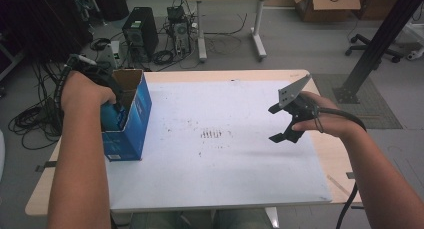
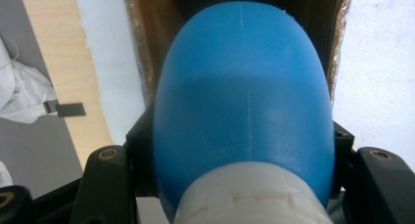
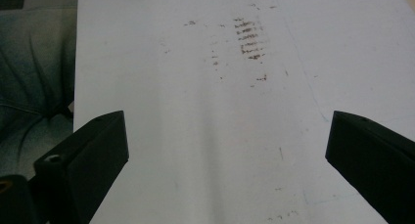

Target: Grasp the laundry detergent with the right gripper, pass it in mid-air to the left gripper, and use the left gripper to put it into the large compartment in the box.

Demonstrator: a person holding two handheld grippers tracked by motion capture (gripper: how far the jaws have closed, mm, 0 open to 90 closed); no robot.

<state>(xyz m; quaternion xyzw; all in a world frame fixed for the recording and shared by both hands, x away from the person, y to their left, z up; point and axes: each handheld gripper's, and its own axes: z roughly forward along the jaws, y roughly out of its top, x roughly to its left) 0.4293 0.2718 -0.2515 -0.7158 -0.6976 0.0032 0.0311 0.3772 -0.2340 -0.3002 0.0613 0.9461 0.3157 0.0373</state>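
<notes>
From the high view, the left tool (image 1: 111, 110) sits at the open top of a blue carton (image 1: 129, 120) that stands upright near the left edge of the counter (image 1: 225, 174). The right tool (image 1: 286, 124) hangs over the white surface, well apart from the carton.

In the left gripper view, the left tool is clamped on a blue bottle (image 2: 244, 101), smooth, rounded and glossy, with a faint seam down its middle and a white band at the near end. Its far end points into the brown cardboard mouth of the carton (image 2: 147, 33). The fit looks snug, so the bottle could catch the rim and tip the carton.

In the right gripper view, the right tool (image 3: 222, 155) stands wide open with nothing in it, over bare, scuffed counter (image 3: 195, 87).
</notes>
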